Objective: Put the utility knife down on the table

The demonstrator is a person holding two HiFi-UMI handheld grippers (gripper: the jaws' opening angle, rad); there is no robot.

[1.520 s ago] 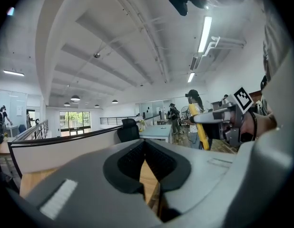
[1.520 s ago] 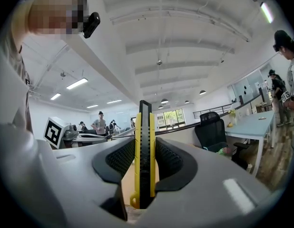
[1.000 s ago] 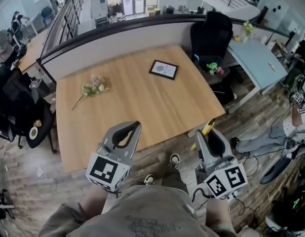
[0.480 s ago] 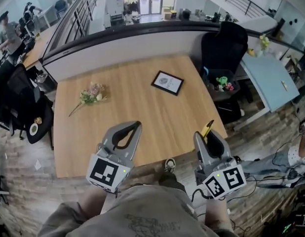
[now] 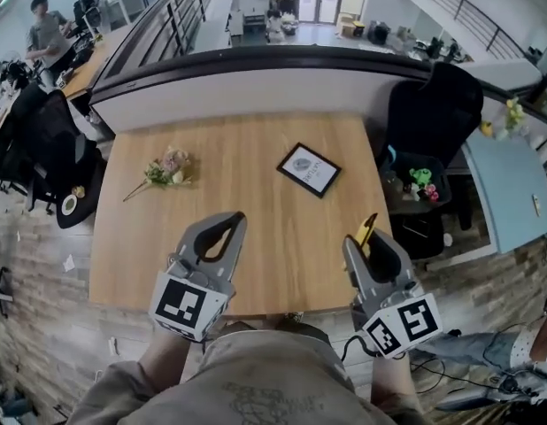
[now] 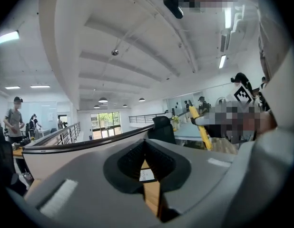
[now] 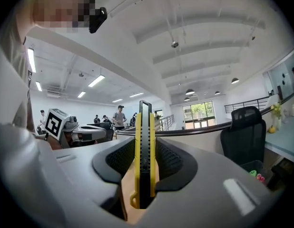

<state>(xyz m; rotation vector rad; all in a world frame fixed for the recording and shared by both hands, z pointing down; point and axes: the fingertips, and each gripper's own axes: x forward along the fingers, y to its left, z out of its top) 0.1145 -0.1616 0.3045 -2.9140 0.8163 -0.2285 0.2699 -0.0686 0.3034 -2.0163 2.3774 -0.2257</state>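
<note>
Though overhead shows its tip, right claw [image 5: 365,246] clamps utility knife [image 7: 145,141]; left claw [image 5: 232,219] closed

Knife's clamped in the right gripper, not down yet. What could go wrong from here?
1. The right gripper sits by the table at its near right corner. Released here, the utility knife may slip off the edge.
2. The knife looks held above the wood. Dropped from there, it could bounce or skid toward the framed picture.
</note>
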